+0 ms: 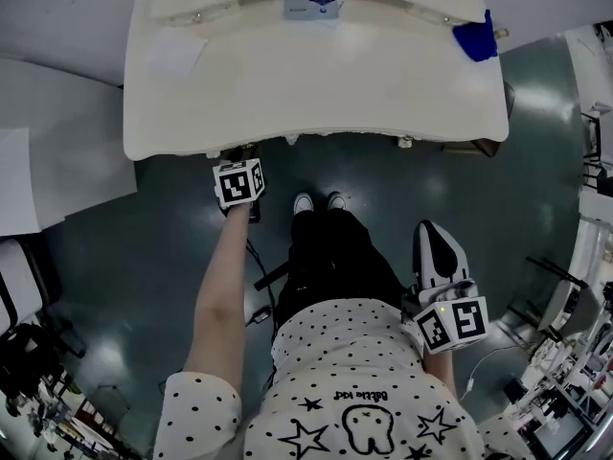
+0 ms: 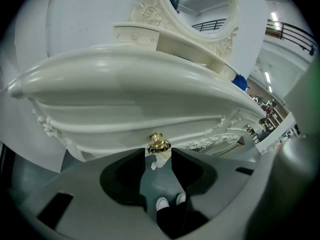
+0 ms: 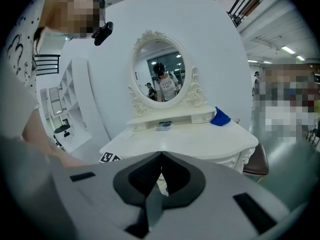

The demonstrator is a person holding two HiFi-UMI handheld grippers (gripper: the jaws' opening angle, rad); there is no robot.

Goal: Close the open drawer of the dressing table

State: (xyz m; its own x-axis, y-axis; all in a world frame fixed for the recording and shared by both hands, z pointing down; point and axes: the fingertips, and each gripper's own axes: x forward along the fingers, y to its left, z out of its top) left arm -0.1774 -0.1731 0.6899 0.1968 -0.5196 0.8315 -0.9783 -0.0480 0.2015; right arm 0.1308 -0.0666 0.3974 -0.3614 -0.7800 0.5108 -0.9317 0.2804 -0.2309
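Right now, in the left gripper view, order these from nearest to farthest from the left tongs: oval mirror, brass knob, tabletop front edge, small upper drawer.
1. Brass knob, centre, at the tips of the left tongs.
2. Tabletop front edge, overhanging above it.
3. Small upper drawer, back left, and oval mirror, back centre: too close to call.

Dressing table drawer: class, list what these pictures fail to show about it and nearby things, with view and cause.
- Left gripper view: the cream drawer front and its round gold knob face the open left gripper head-on, so how far the drawer stands out is unclear.
- Head view: the overhanging cream tabletop hides the drawer.
- Right gripper view: the shut right gripper covers most of the table's front.
- Head view: the small white box has print too small to read.
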